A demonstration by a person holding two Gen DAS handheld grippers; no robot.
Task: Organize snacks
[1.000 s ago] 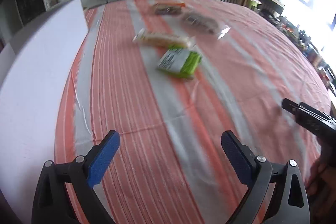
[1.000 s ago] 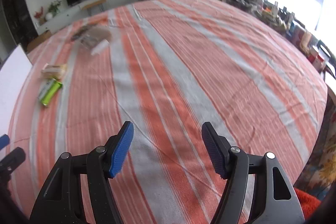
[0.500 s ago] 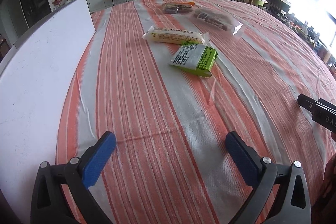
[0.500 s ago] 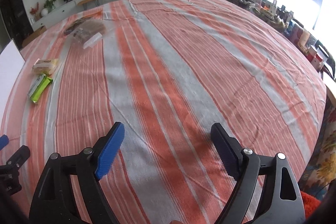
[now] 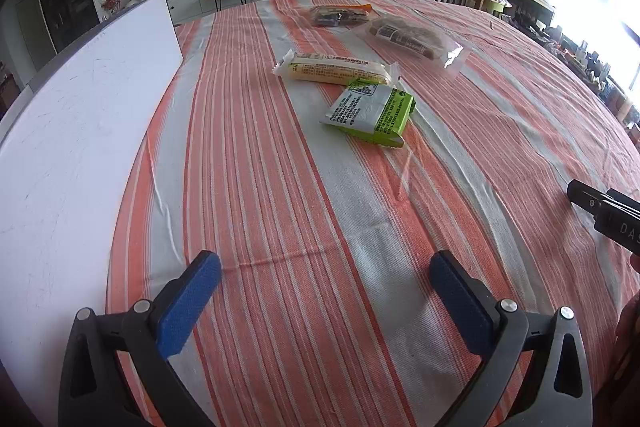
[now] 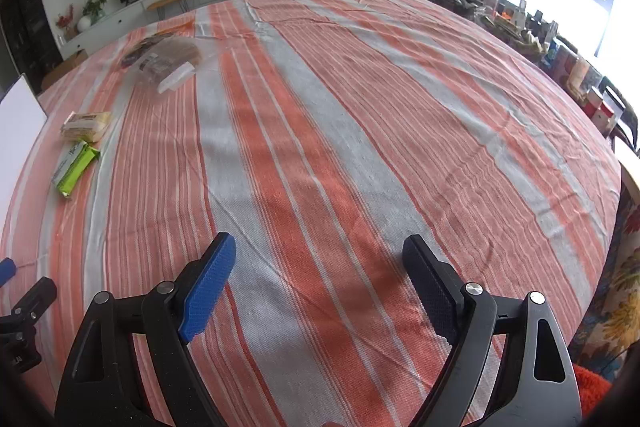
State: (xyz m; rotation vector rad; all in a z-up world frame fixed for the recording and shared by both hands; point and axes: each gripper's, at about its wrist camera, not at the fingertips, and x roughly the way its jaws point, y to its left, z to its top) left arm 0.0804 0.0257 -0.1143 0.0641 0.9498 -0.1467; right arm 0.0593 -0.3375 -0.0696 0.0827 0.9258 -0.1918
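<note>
An orange-and-grey striped tablecloth covers the whole table, and a large white board lies along its left edge. Over the near part of the cloth the left gripper has its jaws spread wide with nothing between them — they have just been opening — and the right gripper likewise stands wide and empty over bare cloth, its jaws also just opened further. The snacks sit well ahead of the left gripper, towards the far left of the table: a clear bag of brown bread farthest right, a dark packet with an orange edge just beside it at the far end, a long pale-yellow wrapped bar nearer — and a green-and-white packet touching that bar's right end, nearest of all.
</note>
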